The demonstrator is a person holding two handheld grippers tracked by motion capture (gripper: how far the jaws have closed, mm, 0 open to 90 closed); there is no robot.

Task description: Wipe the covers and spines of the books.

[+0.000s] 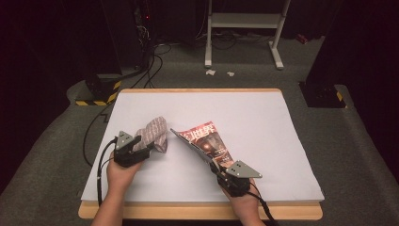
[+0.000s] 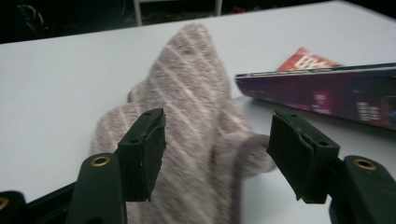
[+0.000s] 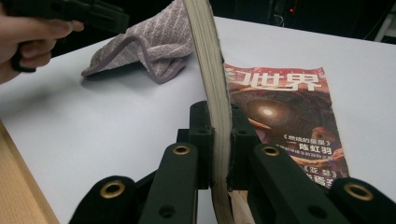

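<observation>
Magazine [image 1: 207, 141] is standing tilted at the table's [image 1: 263, 113] centre, right gripper [image 3: 219, 140] clamping its lower edge; left gripper [image 2: 215, 149], jaws spread around the striped towel [image 2: 187, 107] without pressing (just beside), is best lifting away without snagging it.

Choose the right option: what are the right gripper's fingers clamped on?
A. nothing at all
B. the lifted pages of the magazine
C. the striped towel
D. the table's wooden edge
B: in the right gripper view the right gripper pinches the raised pages of the magazine, while the towel lies apart on the table.
</observation>
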